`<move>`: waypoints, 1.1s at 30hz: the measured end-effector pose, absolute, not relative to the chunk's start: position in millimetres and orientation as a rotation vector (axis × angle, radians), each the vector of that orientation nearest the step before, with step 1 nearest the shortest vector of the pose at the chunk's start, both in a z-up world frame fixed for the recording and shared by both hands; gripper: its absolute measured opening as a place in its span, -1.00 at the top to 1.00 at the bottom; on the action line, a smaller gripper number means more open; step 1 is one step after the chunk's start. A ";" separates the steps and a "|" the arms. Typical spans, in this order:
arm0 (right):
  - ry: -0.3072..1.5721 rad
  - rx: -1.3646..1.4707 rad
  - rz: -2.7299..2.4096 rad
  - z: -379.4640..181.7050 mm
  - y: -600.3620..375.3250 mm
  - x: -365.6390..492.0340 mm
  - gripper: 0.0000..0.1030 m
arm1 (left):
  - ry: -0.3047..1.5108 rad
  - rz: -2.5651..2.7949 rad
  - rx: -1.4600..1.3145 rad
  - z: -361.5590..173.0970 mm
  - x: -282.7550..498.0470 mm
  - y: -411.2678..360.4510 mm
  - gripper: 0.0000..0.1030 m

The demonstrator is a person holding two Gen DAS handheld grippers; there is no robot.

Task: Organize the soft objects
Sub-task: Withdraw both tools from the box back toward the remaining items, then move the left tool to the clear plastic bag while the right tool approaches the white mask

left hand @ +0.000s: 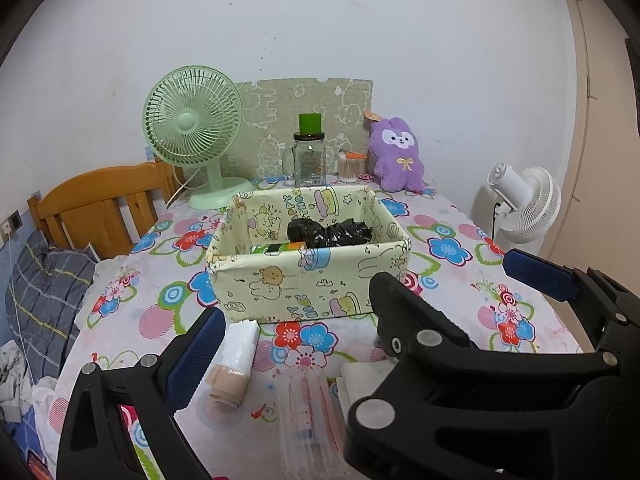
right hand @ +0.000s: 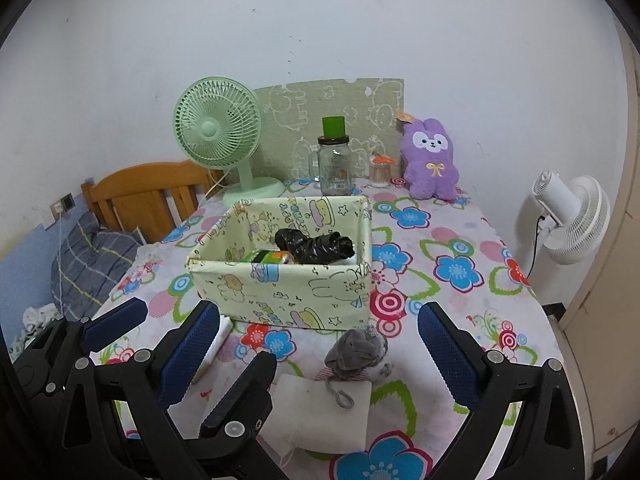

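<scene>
A cartoon-print fabric box [left hand: 308, 280] [right hand: 280, 292] stands mid-table and holds a crumpled black plastic bag [left hand: 328, 234] and a green-orange item. In front of it lie a white roll [left hand: 244, 340], a beige bandage roll [left hand: 228, 388], a clear packet [left hand: 308, 412], and a grey plush mouse [right hand: 354, 354] resting on a white folded cloth [right hand: 324, 412]. A purple plush rabbit [right hand: 430, 160] leans at the back. My left gripper [left hand: 320, 316] is open and empty over the rolls. My right gripper [right hand: 320, 320] is open and empty, with the mouse between its fingers' lines. The two grippers overlap side by side.
A green desk fan [left hand: 192, 132], a glass jar with a green lid [left hand: 310, 156] and a swab holder [left hand: 352, 166] line the back edge. A white fan [right hand: 568, 220] stands off the table's right side. A wooden headboard [left hand: 100, 204] and a pillow are on the left.
</scene>
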State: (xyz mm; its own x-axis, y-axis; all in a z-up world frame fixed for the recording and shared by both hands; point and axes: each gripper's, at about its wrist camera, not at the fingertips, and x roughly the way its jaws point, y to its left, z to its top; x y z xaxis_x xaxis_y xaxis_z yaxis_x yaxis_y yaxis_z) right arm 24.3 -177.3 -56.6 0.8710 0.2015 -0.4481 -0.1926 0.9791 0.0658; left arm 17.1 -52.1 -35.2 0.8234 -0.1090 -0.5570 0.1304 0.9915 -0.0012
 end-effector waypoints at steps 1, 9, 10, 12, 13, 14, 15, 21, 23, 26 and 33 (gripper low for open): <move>0.473 0.018 0.204 -58.4 -177.6 24.3 -0.96 | 0.593 -0.130 0.037 -37.0 16.8 -52.7 -0.95; 0.490 0.020 0.197 -71.6 -180.8 24.1 -0.96 | 0.610 -0.137 0.039 -49.0 16.0 -54.6 -0.95; 0.494 0.021 0.196 -73.2 -181.2 24.4 -0.96 | 0.614 -0.138 0.040 -50.7 16.4 -55.0 -0.95; 0.497 0.025 0.194 -76.4 -181.9 24.6 -0.96 | 0.618 -0.140 0.043 -53.7 16.9 -56.5 -0.95; 0.499 0.027 0.193 -78.3 -182.7 25.2 -0.96 | 0.620 -0.141 0.046 -55.7 17.1 -57.2 -0.95; 0.498 0.029 0.194 -80.1 -183.3 25.3 -0.96 | 0.622 -0.143 0.049 -57.6 17.3 -57.3 -0.95; 0.498 0.029 0.196 -82.1 -183.8 25.3 -0.96 | 0.623 -0.145 0.052 -59.4 17.2 -57.7 -0.95; 0.518 0.035 0.198 -96.5 -185.5 27.2 -0.96 | 0.673 -0.158 0.051 -73.4 19.2 -59.6 -0.95; 0.529 0.042 0.199 -100.9 -186.5 29.3 -0.96 | 0.687 -0.163 0.046 -78.9 19.6 -59.5 -0.95; 0.560 0.047 0.197 -110.7 -186.6 33.7 -0.95 | 0.710 -0.160 0.047 -87.3 21.4 -59.8 -0.95; 0.612 0.044 0.213 -126.3 -180.8 41.5 -0.95 | 0.755 -0.141 0.037 -100.2 23.5 -47.6 -0.95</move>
State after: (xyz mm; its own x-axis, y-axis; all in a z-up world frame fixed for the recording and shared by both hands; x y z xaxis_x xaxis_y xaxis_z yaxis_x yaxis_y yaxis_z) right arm 41.5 -180.8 -126.3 0.7975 0.2116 -0.5650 -0.1854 0.9771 0.1043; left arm 23.5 -47.6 -100.2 0.7194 -0.1141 -0.6851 0.1405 0.9899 -0.0173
